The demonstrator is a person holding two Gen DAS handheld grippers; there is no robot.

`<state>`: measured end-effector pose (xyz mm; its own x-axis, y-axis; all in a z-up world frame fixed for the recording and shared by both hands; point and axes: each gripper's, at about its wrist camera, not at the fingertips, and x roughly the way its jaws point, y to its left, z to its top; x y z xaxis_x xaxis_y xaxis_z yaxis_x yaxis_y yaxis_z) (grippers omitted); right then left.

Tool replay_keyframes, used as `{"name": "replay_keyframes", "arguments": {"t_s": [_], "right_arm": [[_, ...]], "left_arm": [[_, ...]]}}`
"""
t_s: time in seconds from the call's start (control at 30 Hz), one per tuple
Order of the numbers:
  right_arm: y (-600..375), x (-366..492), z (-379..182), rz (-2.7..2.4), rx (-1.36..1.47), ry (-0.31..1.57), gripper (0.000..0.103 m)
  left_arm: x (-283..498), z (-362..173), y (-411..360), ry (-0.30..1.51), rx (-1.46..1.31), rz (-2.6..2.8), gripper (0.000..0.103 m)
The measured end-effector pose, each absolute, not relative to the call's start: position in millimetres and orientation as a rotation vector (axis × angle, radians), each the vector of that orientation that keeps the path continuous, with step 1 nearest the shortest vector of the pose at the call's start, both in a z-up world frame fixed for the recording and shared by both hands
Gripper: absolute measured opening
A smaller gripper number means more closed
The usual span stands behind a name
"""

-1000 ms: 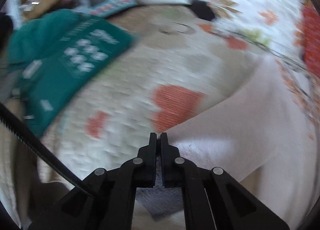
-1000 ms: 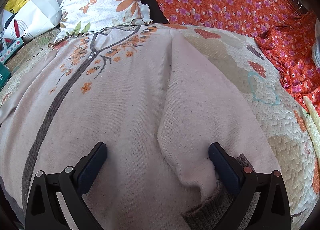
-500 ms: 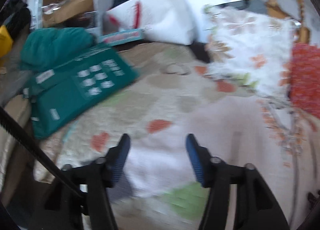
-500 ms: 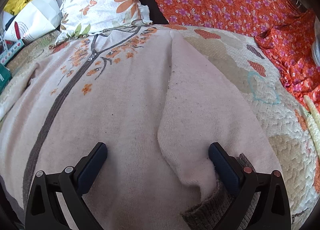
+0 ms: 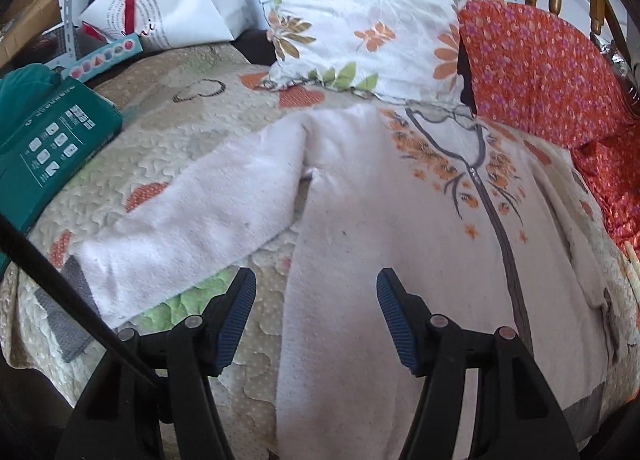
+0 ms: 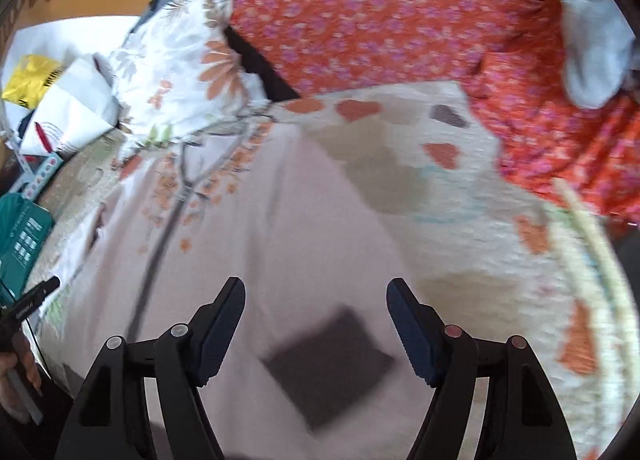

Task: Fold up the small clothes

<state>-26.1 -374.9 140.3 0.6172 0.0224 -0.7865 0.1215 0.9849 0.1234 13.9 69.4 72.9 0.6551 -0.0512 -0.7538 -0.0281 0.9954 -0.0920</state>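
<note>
Presently, fleecy pale-pink cardigan (image 5: 360,227) with grey zip lies flat on quilted bed (image 5: 168,131). Left tool (image 5: 316,316) gapes empty; right tool (image 6: 316,324), narrowing, grips nothing.

A: Left wrist view is sharp and bright with soft daylight; the fisheye bends the dark edges.

B: Right wrist view is smeared with motion blur, perhaps worst along the right side.
</note>
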Motion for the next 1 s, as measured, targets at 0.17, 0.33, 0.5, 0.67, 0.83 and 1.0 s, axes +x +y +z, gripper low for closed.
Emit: {"name": "replay_keyframes", "arguments": {"t_s": [0.17, 0.33, 0.5, 0.67, 0.83, 1.0], "right_arm": [[-368, -47, 123, -0.034, 0.081, 1.009, 0.076], [-330, -48, 96, 0.054, 0.031, 1.039, 0.072], [-333, -38, 90, -0.036, 0.069, 0.997, 0.009], [-390, -63, 130, -0.192, 0.218, 0.865, 0.009], [-467, -77, 145, -0.604, 0.143, 0.846, 0.008], [-488, -84, 147, -0.611, 0.255, 0.845, 0.014]], "left_arm": [[11, 72, 68, 0.866, -0.119, -0.008, 0.062], [10, 68, 66, 0.870, -0.097, 0.009, 0.062], [11, 67, 70, 0.874, -0.119, 0.013, 0.062], [14, 66, 73, 0.890, -0.148, 0.009, 0.062], [15, 67, 72, 0.891, -0.171, 0.008, 0.062], [12, 66, 68, 0.883, -0.133, 0.015, 0.063]]}}
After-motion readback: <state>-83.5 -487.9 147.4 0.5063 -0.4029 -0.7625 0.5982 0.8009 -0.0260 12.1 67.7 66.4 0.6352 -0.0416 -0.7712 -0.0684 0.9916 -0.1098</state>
